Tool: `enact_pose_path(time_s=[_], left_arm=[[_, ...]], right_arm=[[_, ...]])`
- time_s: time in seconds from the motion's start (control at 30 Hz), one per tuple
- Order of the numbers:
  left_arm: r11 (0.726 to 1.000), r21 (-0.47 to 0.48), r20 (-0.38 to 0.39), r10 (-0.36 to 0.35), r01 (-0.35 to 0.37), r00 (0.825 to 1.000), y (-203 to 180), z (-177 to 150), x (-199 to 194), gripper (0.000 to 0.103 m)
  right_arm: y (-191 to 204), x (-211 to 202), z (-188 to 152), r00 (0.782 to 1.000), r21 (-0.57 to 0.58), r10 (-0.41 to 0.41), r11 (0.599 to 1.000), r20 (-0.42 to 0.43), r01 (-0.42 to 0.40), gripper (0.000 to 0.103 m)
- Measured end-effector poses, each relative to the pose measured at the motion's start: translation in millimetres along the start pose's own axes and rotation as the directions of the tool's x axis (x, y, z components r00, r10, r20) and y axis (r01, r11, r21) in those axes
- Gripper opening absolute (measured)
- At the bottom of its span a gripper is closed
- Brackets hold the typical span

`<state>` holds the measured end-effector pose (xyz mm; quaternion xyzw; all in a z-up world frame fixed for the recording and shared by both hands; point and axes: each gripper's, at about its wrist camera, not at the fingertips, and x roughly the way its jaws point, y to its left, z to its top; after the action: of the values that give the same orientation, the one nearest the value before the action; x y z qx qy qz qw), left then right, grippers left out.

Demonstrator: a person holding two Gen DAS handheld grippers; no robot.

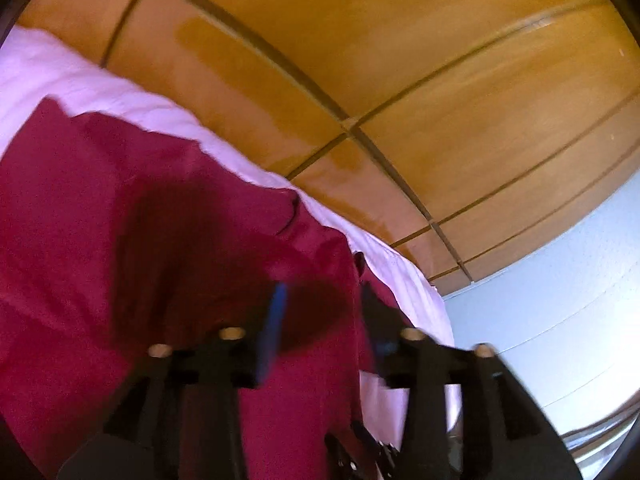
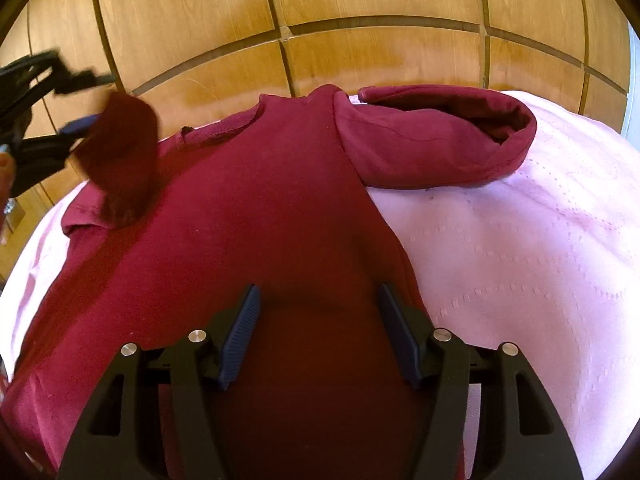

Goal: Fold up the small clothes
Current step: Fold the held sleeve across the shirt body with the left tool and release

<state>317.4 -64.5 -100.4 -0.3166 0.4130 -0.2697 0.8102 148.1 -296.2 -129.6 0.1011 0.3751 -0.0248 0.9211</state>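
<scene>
A dark red shirt [image 2: 260, 208] lies spread on a pink bedsheet [image 2: 520, 248]. Its right sleeve [image 2: 432, 140] is folded inward near the collar. My right gripper [image 2: 318, 296] is open and hovers low over the shirt's lower body. My left gripper [image 2: 86, 128] shows at the left of the right wrist view, shut on the shirt's left sleeve [image 2: 124, 152], which it holds lifted off the bed. In the left wrist view the left gripper [image 1: 324, 292] is blurred over the red cloth [image 1: 120, 220], with fabric hanging by its right finger.
A wooden panelled wall [image 2: 320, 20] stands just behind the bed. In the left wrist view the bed's edge [image 1: 400, 272] runs diagonally, with wooden panels [image 1: 400, 80] and a pale wall [image 1: 560, 300] beyond it.
</scene>
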Motion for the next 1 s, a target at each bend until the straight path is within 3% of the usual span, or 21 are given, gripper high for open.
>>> enact_pose_path(time_s=[0.07, 0.23, 0.3, 0.4, 0.47, 0.57, 0.63, 0.7, 0.8, 0.87, 0.93, 1.0], left_arm=[[0.997, 0.059, 0.014, 0.039, -0.04, 0.999, -3.4, -8.3, 4.5, 0.079], [0.979, 0.18, 0.049, 0.09, -0.097, 0.995, -2.0, -26.5, -6.8, 0.088], [0.961, 0.222, 0.111, 0.145, -0.167, 0.983, 9.2, -34.7, -26.9, 0.089], [0.92, 0.237, 0.201, 0.269, -0.313, 0.942, 35.6, -44.4, -52.6, 0.089], [0.877, 0.195, 0.262, 0.384, -0.439, 0.885, 59.6, -50.9, -73.7, 0.088], [0.855, 0.094, 0.282, 0.469, -0.511, 0.837, 91.9, -53.7, -94.7, 0.084], [0.818, 0.052, 0.24, 0.547, -0.573, 0.802, 111.8, -51.2, -94.5, 0.076], [0.793, 0.017, 0.191, 0.596, -0.609, 0.78, 128.5, -46.6, -89.0, 0.072], [0.769, -0.003, 0.12, 0.635, -0.639, 0.763, 146.4, -38.0, -77.6, 0.066], [0.743, 0.01, 0.12, 0.663, -0.669, 0.739, 142.9, -28.7, -67.5, 0.066], [0.732, 0.032, 0.136, 0.671, -0.68, 0.729, 138.2, -17.6, -57.7, 0.065], [0.693, 0.061, 0.17, 0.702, -0.718, 0.692, 134.9, -8.8, -50.2, 0.065]], right_arm=[[-0.7, 0.3, -0.2, 1.0, 0.003, 0.005, 1.0, 0.002, -0.005, 0.061], [-2.5, 1.1, -0.1, 1.0, 0.013, 0.016, 1.0, 0.003, -0.016, 0.061], [-2.5, 0.9, -0.2, 1.0, 0.013, 0.016, 1.0, 0.004, -0.016, 0.061], [-2.2, 1.1, -0.1, 1.0, 0.012, 0.014, 1.0, 0.003, -0.015, 0.061], [-2.4, 0.7, -0.6, 1.0, 0.008, 0.013, 1.0, 0.002, -0.013, 0.061], [-1.5, 0.6, -0.4, 1.0, 0.004, 0.006, 1.0, 0.001, -0.006, 0.061], [-0.5, 0.8, -0.3, 1.0, -0.001, -0.001, 1.0, 0.0, 0.001, 0.061], [0.5, 0.7, -0.3, 1.0, -0.005, -0.005, 1.0, -0.001, 0.005, 0.061], [1.4, 0.2, -0.3, 1.0, -0.006, -0.009, 1.0, -0.001, 0.009, 0.061], [1.6, 0.5, -0.4, 1.0, -0.008, -0.012, 1.0, -0.001, 0.012, 0.061], [2.3, 0.4, -0.5, 1.0, -0.011, -0.016, 1.0, -0.001, 0.016, 0.061], [3.7, 0.2, -0.7, 1.0, -0.016, -0.025, 1.0, -0.002, 0.025, 0.061]])
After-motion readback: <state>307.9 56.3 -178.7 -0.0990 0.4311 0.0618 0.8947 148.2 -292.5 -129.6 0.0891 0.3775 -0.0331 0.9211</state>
